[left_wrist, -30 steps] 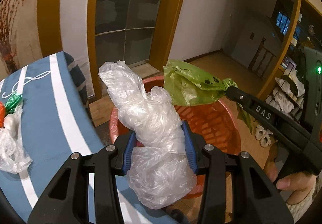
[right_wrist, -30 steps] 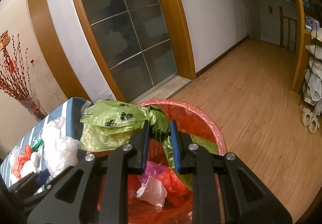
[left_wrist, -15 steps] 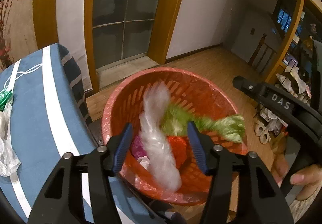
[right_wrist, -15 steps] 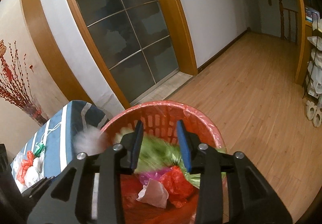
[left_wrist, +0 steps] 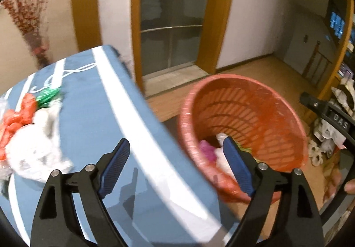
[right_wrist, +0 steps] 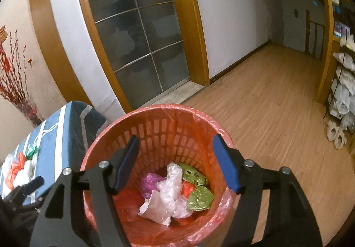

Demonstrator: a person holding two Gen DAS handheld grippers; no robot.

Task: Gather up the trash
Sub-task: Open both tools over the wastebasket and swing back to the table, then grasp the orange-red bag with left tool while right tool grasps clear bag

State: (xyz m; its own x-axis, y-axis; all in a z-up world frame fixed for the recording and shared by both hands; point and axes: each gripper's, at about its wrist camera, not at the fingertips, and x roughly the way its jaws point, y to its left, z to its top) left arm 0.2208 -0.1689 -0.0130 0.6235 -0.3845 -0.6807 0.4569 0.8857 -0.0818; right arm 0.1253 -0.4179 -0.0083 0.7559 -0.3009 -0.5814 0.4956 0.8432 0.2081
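Between the blue-padded fingers [right_wrist: 128,163] of the right gripper [right_wrist: 175,163], which are spread apart with nothing held and have just been opening, the round red slatted plastic basket [right_wrist: 155,127] lined with a thin red bag is seen from above, directly below the tool. At its bottom a crumpled clear plastic bag [right_wrist: 170,193] is lying across a crumpled green plastic bag [right_wrist: 197,193], with a purple scrap [right_wrist: 149,183] touching it on the left and a white paper scrap [right_wrist: 155,209] at its near edge. The left gripper [left_wrist: 175,162] is likewise released, its fingers [left_wrist: 115,164] set wide and empty after just opening; one finger is seen over the blue counter with white stripes [left_wrist: 93,113] and the other over the near rim of the basket, where the clear and purple trash is partly visible. Further left on the counter, well apart from the basket, a loose heap of white, red and green plastic bags [left_wrist: 28,136] is still lying, blurred in this view. At the right edge of the left view the black arm of the right gripper and a fingertip of the person's hand [left_wrist: 349,187] are seen. Beyond the basket a wooden floor [right_wrist: 266,91] is laid up to a frosted glass door in an orange wooden frame [right_wrist: 137,47].
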